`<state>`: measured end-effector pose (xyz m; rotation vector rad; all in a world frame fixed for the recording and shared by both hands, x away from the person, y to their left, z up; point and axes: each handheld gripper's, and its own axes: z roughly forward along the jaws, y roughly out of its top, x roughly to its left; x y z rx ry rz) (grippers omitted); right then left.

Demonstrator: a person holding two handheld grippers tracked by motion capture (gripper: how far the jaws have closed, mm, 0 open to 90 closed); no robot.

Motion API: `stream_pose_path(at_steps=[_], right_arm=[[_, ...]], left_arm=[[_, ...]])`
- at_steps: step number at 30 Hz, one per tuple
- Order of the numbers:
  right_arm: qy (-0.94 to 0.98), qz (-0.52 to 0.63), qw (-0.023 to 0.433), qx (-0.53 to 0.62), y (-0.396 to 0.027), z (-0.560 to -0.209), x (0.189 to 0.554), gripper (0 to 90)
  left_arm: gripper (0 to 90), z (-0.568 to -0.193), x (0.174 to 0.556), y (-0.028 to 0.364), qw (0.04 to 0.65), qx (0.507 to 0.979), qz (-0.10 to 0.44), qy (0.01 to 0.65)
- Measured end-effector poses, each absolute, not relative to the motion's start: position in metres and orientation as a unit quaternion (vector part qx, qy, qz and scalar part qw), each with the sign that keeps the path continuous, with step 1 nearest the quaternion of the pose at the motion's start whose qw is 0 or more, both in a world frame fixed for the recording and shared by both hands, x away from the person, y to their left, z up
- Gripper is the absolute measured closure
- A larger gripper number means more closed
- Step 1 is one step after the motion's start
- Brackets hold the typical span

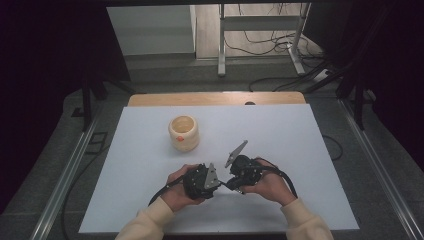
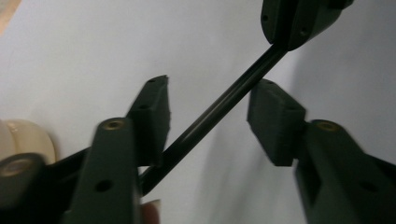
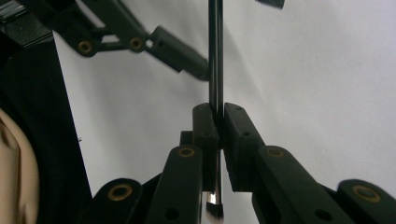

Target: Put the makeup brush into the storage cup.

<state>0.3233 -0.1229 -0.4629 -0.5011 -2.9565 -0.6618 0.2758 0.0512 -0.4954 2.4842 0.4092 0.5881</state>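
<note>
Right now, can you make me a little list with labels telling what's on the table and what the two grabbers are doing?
held thing: a thin black brush, bristles at the near end in the right gripper view
right gripper: jaws shut on the brush handle
left gripper: jaws part open, one on each side of the handle, one pad touching it
other thing: cream pot, upright, open top, apart from both hands
surface: white table
hands: close together at the near edge
</note>
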Motion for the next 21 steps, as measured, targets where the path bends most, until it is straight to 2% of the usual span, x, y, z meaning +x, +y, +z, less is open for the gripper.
stream_pose_path(at_steps=[2, 3, 5, 6, 7, 8, 9, 10, 12, 13, 21], right_arm=[[-0.962, -0.219, 0.034, -0.162, -0.124, -0.462, 0.324, 82.6], [-0.959, -0.231, 0.029, -0.163, -0.125, -0.460, 0.324, 81.5], [-0.954, -0.242, 0.024, -0.176, -0.127, -0.456, 0.325, 79.3], [-0.954, -0.242, 0.024, -0.176, -0.127, -0.456, 0.325, 79.3], [-0.951, -0.246, 0.021, -0.186, -0.128, -0.455, 0.326, 77.2], [-0.945, -0.262, 0.015, -0.197, -0.130, -0.453, 0.328, 71.4], [-0.945, -0.262, 0.015, -0.197, -0.130, -0.453, 0.328, 71.4], [-0.938, -0.275, 0.010, -0.209, -0.131, -0.451, 0.329, 65.8], [-0.936, -0.280, 0.008, -0.214, -0.132, -0.451, 0.330, 64.0], [-0.932, -0.289, 0.000, -0.219, -0.133, -0.450, 0.330, 58.2], [-0.916, -0.320, -0.014, -0.241, -0.139, -0.446, 0.334, 48.3]], left_arm=[[57.5, -0.494, 0.276, 0.051, 0.260, 0.930, 0.217, 0.143], [65.9, -0.494, 0.274, 0.051, 0.256, 0.935, 0.208, 0.133], [73.2, -0.494, 0.274, 0.052, 0.258, 0.938, 0.191, 0.130], [76.2, -0.494, 0.274, 0.052, 0.258, 0.938, 0.191, 0.130], [76.2, -0.494, 0.274, 0.052, 0.262, 0.939, 0.185, 0.129], [81.0, -0.493, 0.272, 0.052, 0.273, 0.937, 0.177, 0.127], [82.6, -0.493, 0.272, 0.052, 0.273, 0.937, 0.177, 0.127], [82.9, -0.492, 0.272, 0.052, 0.276, 0.936, 0.179, 0.126], [83.0, -0.490, 0.272, 0.053, 0.282, 0.934, 0.176, 0.129], [83.0, -0.490, 0.272, 0.054, 0.281, 0.935, 0.175, 0.129], [83.1, -0.489, 0.272, 0.058, 0.291, 0.930, 0.175, 0.142]])
